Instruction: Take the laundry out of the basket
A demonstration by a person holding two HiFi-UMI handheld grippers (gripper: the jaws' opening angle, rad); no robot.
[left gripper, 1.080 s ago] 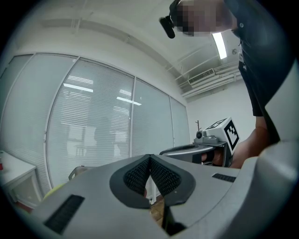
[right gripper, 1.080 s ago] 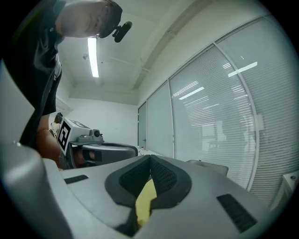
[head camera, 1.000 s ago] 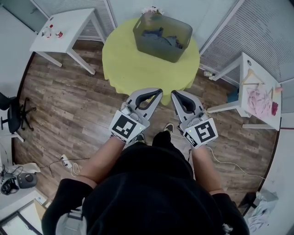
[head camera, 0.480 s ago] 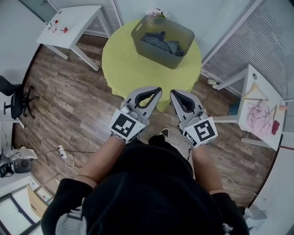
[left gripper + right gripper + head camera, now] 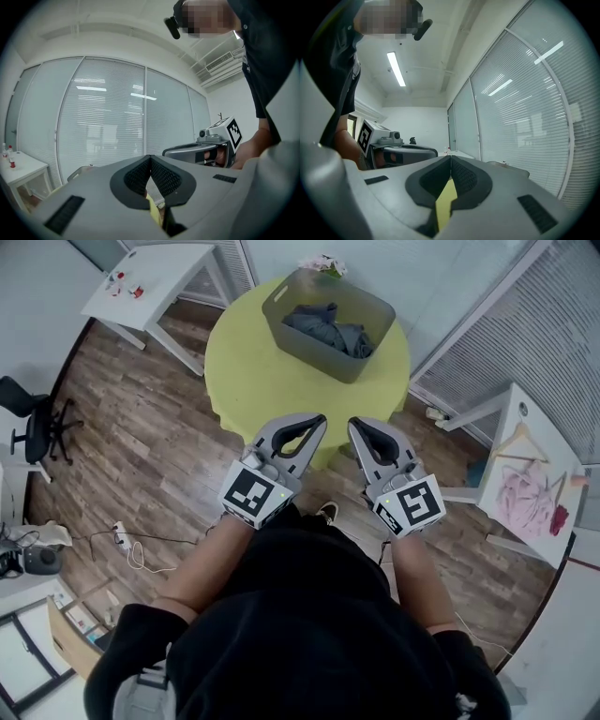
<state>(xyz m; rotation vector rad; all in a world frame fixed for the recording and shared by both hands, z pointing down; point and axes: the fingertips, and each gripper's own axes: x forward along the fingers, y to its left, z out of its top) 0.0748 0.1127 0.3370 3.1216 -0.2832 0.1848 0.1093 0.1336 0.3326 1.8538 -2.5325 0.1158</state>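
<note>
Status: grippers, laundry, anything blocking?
Left gripper, right gripper shut, empty, side by side. Laundry in basket on yellow table, not yet reached. Nothing in the way.

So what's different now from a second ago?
The person has stepped a little closer to the yellow table, carrying the left gripper and right gripper toward it. Nothing was grabbed or let go. Both jaws stay shut and empty, and the laundry still lies in the grey basket.

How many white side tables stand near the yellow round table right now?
2. One white table stands at the upper left of the yellow table, holding small bottles; the other at right, with a hanger and pink clothes. Others may lie offscreen.
</note>
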